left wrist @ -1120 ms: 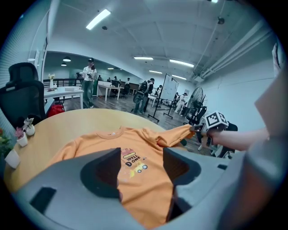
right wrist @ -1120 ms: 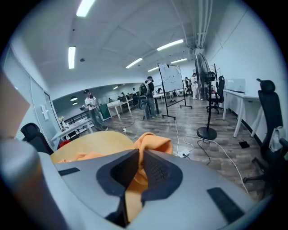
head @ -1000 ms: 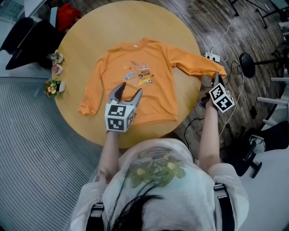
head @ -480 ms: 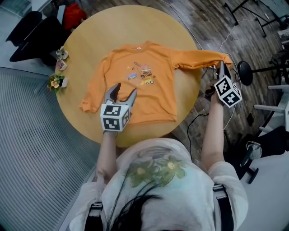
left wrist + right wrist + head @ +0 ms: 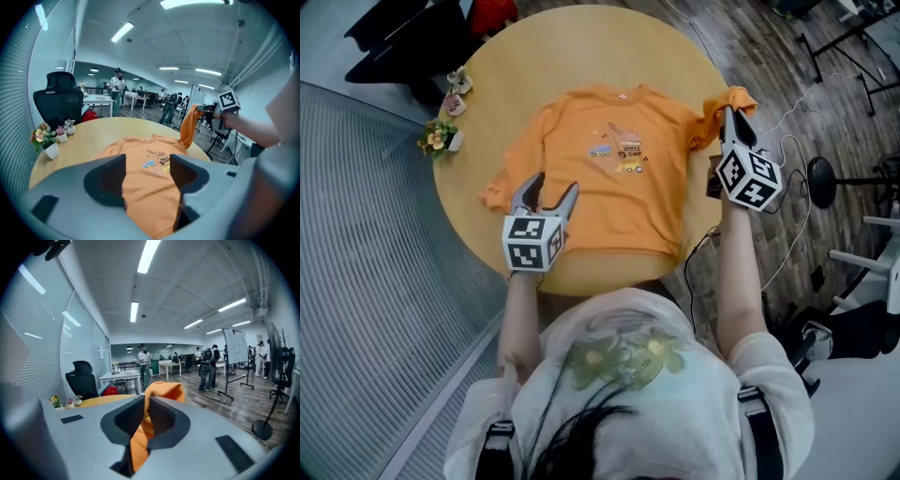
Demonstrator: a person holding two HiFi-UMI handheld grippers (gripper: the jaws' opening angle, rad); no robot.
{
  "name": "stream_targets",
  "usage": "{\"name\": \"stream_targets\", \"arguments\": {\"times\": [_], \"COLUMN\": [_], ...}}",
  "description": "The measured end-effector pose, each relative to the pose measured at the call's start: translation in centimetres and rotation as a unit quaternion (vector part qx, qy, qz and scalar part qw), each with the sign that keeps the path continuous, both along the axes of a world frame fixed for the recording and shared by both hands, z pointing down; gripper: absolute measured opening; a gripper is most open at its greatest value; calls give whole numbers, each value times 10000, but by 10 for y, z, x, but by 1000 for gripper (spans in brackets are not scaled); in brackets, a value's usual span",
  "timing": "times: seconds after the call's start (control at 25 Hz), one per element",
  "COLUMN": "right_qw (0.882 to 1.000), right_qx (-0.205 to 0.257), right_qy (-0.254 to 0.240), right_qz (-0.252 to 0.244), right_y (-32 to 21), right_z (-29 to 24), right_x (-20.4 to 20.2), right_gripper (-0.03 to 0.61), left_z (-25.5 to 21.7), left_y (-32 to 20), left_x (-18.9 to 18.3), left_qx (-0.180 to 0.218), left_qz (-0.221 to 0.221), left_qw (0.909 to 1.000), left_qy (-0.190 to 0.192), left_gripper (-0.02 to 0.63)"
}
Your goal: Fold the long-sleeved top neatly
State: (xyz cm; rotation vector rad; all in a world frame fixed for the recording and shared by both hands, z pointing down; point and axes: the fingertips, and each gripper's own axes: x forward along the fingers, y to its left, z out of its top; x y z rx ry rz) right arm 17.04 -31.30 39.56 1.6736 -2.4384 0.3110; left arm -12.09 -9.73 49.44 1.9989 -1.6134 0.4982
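On round wooden table (image 5: 581,42): orange long-sleeved top (image 5: 609,187), spread front-up across table's middle. Above table's right edge: right gripper (image 5: 731,120), jaws pinched tight on sleeve cuff (image 5: 164,392), sleeve lifted clear and hanging limp. Over table's near left part: left gripper (image 5: 551,187), jaws wide apart, empty, hovering above hem. Judged light, soft knit; sags wherever unsupported, not fragile, little slip on wood. Best taken at cuffs, hem corners, shoulder seams; pinch both layers, keep taut against bunching.
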Motion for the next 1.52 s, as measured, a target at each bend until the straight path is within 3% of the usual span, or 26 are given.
{"name": "stream_targets", "arguments": {"times": [0.36, 0.52, 0.72, 1.0, 1.2, 1.32, 1.52], "right_qw": [9897, 9797, 9576, 9258, 9028, 8990, 9034], "right_qx": [-303, -575, -1137, -1785, -1995, -2026, -1841], "right_qy": [81, 727, 1391, 1839, 1846, 1535, 659], "right_qz": [-1400, -1775, -2253, -2780, -3334, -3566, -3816], "right_y": [19, 33, 52, 75, 94, 105, 119], "right_z": [30, 73, 146, 222, 239, 225, 179], "right_x": [-161, -224, -287, -326, -346, -356, -354], "right_gripper": [41, 43, 43, 43, 48, 133, 133], "left_z": [1, 3, 15, 28, 37, 43, 55], "left_y": [29, 39, 52, 65, 72, 75, 75], "left_x": [-41, -57, -73, -86, -96, -102, -119], "left_qx": [-91, -151, -266, -411, -500, -540, -622], "left_qz": [-665, -905, -1148, -1457, -1681, -1788, -1958], "left_qw": [9977, 9958, 9930, 9885, 9844, 9822, 9786], "left_qy": [10, 0, 4, 49, 129, 189, 146], "left_gripper": [291, 291, 291, 291, 291, 291, 291]}}
